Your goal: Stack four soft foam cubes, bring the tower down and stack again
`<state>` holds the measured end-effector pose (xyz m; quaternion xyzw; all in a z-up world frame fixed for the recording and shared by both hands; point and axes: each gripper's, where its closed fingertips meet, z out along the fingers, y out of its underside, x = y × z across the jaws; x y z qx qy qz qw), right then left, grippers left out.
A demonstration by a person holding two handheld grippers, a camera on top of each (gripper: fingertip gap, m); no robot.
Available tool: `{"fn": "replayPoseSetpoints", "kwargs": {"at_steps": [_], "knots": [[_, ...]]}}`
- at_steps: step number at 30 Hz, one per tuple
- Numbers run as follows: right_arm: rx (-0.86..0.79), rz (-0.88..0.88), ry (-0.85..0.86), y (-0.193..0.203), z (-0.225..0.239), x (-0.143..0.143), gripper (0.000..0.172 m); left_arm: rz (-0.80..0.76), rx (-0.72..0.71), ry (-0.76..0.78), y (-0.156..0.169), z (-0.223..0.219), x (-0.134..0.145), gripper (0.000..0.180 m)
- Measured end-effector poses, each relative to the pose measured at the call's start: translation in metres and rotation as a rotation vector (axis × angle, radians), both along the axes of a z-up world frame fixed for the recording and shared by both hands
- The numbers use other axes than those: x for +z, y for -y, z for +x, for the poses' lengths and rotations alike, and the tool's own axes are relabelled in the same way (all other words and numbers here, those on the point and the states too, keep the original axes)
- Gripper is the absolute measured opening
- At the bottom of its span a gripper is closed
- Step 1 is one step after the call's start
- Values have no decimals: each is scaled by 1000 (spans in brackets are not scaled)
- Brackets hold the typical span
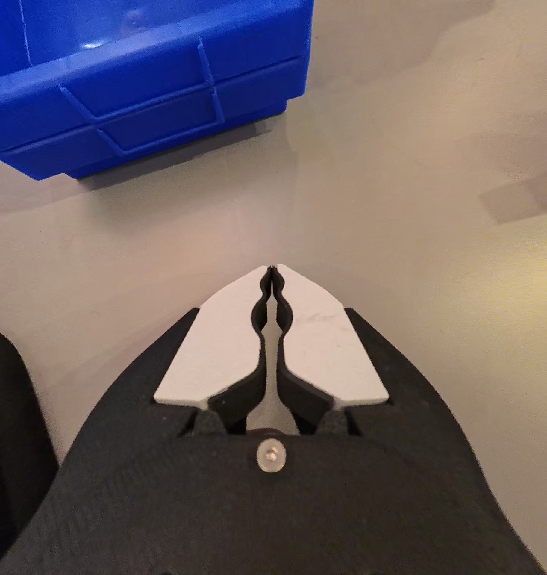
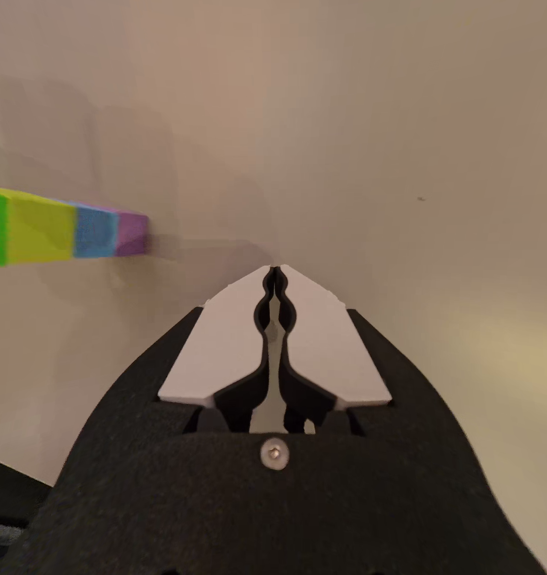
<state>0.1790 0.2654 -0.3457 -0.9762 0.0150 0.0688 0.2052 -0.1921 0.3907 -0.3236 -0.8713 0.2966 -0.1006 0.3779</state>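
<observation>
1. Foam cubes [image 2: 63,230] form a four-piece tower in the right wrist view, running from the 9 o'clock edge toward the centre: green, yellow, blue, then purple at the far end resting on the tabletop [image 2: 390,124]. Seen from above, the tower looks upright and complete.
2. The blue bin [image 1: 135,90] fills the 10 to 12 o'clock area of the left wrist view, well apart from the fingers; no cubes show in that view.
3. Step in hand, as I judge it: bringing the tower down. To do it well, nudge the upper cubes sideways with a slow, light push so the soft cubes fall close by and do not bounce toward the bin or off the tabletop, keeping them within easy reach for restacking.
4. The right gripper [image 2: 274,267] has its fingers clenched tip to tip on nothing, with the tower off at 9 o'clock, not touching.
5. The left gripper [image 1: 272,267] is likewise clenched and bare, hovering over plain tabletop.
</observation>
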Motion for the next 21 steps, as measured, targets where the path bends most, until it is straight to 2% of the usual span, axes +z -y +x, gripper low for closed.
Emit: {"fn": "replayPoseSetpoints", "kwargs": {"at_steps": [4, 6, 8, 13, 21], "knots": [[144, -29, -54, -31, -87, 2, 0, 7, 9, 11, -4, -4, 3, 0], [210, -5, -96, -44, -128, 15, 0, 13, 18, 18, -5, -8, 6, 0], [239, 32, -102, -52, -147, 29, 0, 22, 31, 19, -6, -15, 8, 0], [250, 61, -113, -50, -142, 44, 0, 38, 80, 41, -10, -38, 12, 0], [247, 103, -76, -33, -103, 36, 0, 43, 84, 27, -1, -49, 12, 0]]}}
